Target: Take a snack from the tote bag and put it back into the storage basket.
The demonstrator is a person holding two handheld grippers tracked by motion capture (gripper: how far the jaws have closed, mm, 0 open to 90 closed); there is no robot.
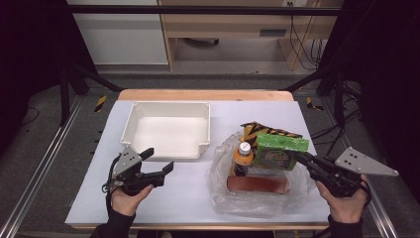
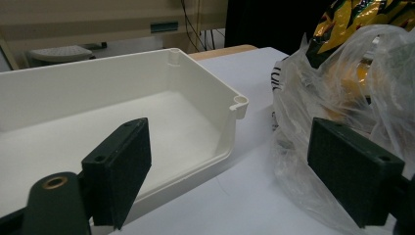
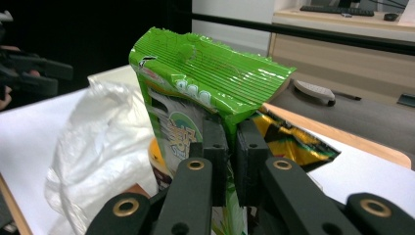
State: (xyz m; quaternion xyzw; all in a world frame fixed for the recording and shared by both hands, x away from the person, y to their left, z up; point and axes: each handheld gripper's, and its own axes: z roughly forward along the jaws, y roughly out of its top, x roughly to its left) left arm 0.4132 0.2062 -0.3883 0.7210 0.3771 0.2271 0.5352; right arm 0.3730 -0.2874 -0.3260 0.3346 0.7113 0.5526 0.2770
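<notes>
Green snack packet [image 3: 195, 98] sits pinched between the jaws of my right gripper [image 3: 232, 161], which are pressed together on its edge; I hold it lifted above the clear plastic bag [image 1: 257, 198], with its crimped top seam fanned out above the pads. In the high view my right gripper [image 1: 303, 159] reaches in from the right, my right hand [image 1: 344, 198] behind it, and the packet [image 1: 280, 151] hangs over the bag's open mouth.

Under and beside the packet, inside the bag, I see a small bottle with an orange body and a white cap [image 1: 243, 153], standing upright, a reddish-brown flat pack [image 1: 257, 185] lying at the near side, and a yellow-and-black foil bag [image 1: 262, 130] at the far side, just behind the green packet.

My left gripper [image 1: 157, 161] hangs with its jaws wide apart and nothing between them, held in my left hand [image 1: 126, 196] over the white table cover [image 1: 163, 198]. It sits just in front of the near rim of the white plastic tray [image 1: 171, 111], pointing toward the gap between the tray and the bag. In the left gripper view, the tray [image 2: 235, 105] lies behind the left jaw and the crumpled bag [image 2: 313, 98] behind the right one, the two near each other but apart.
</notes>
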